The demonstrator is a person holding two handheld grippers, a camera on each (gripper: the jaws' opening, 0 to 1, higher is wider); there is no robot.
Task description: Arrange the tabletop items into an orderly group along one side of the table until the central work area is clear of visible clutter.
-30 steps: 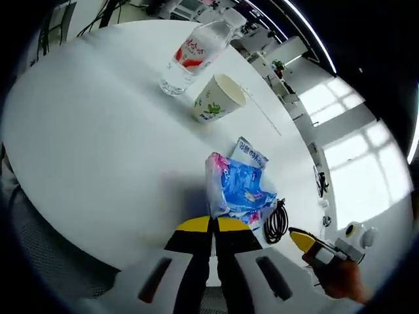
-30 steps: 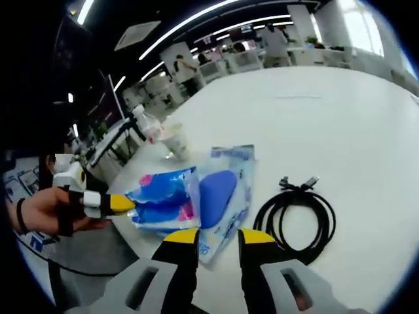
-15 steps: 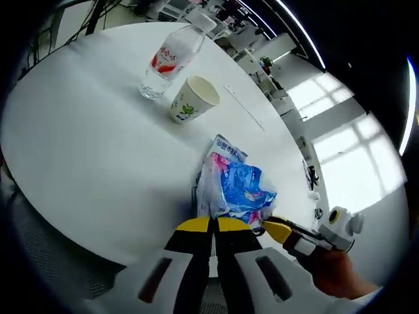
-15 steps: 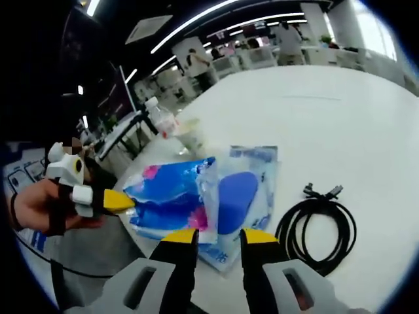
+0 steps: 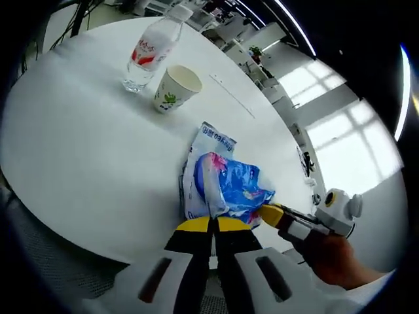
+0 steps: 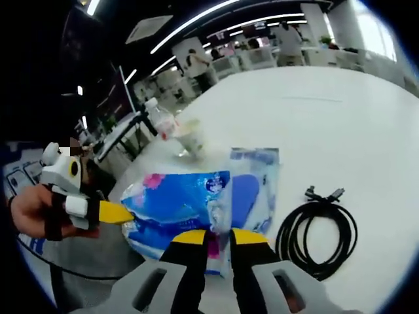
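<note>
My left tool [image 5: 213,224] and my right tool [image 6: 217,237] each pinch an edge of the blue plastic packet [image 6: 180,201], which sits near the edge of the white counter [image 5: 78,144]. A coiled black cable [image 6: 319,232] lies beside it; the paper cup [image 5: 175,87] and water bottle [image 5: 149,48] stand farther off

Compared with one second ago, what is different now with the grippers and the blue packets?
The right gripper narrowed its jaws and closed on the edge of the blue packet, near where the left gripper holds it. The left gripper stayed shut on it. The bottle, paper cup and black cable kept their places on the table.
</note>
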